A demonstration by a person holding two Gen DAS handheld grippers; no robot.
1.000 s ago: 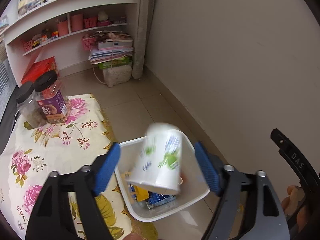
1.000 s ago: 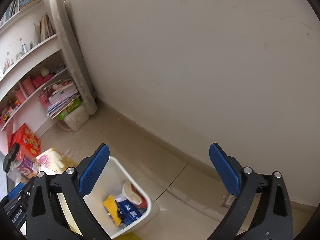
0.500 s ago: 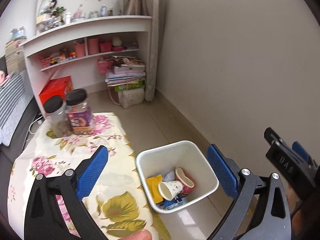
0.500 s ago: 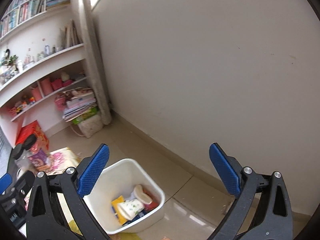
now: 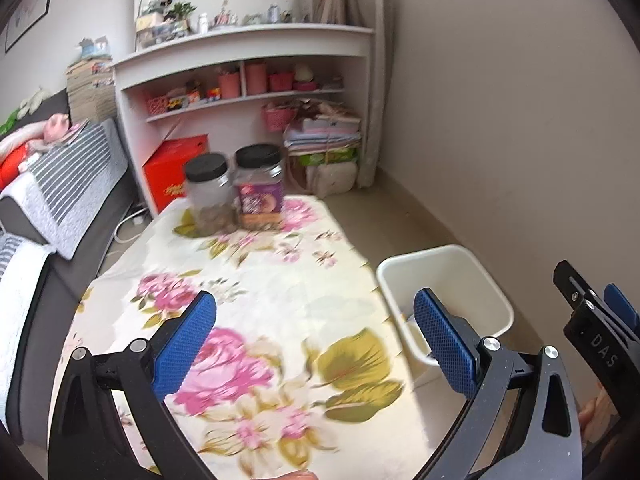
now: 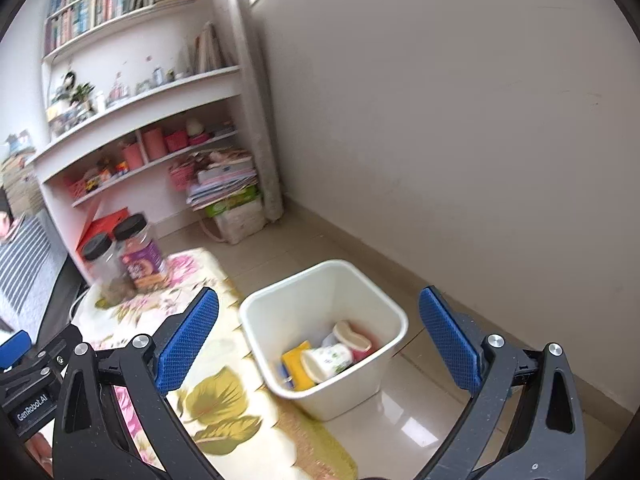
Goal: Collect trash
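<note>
The room had a beige tiled floor [image 6: 360,248], a plain wall on the right and white shelves [image 5: 248,40] at the back, stacked with books, pink pots and small toys. At the far left a sofa [image 5: 60,184] carried striped grey covers. A low surface [image 5: 280,300] under a flowered cloth stood beside it. Near the far edge of the surface two clear jars with black lids stood side by side and close together: a jar of brownish bits [image 5: 210,196] on the left and a jar with a purple label [image 5: 260,192] on the right. A red box [image 5: 172,176] sat on the floor behind them, under the shelves.

The left hand-held gripper [image 5: 316,340] hung over the near part of the surface, its blue pads wide apart with nothing between them. Just off the right edge of the surface a white bin [image 6: 324,332] stood on the floor, near the wall. Inside it lay the trash: a yellow packet [image 6: 296,364], a printed paper cup [image 6: 328,360] on its side and a squashed cup with a red side [image 6: 354,338], all at the bottom.

The right hand-held gripper [image 6: 320,344] was above the bin, its jaws also spread wide and empty. Its black tip showed at the right edge of the left wrist view.
</note>
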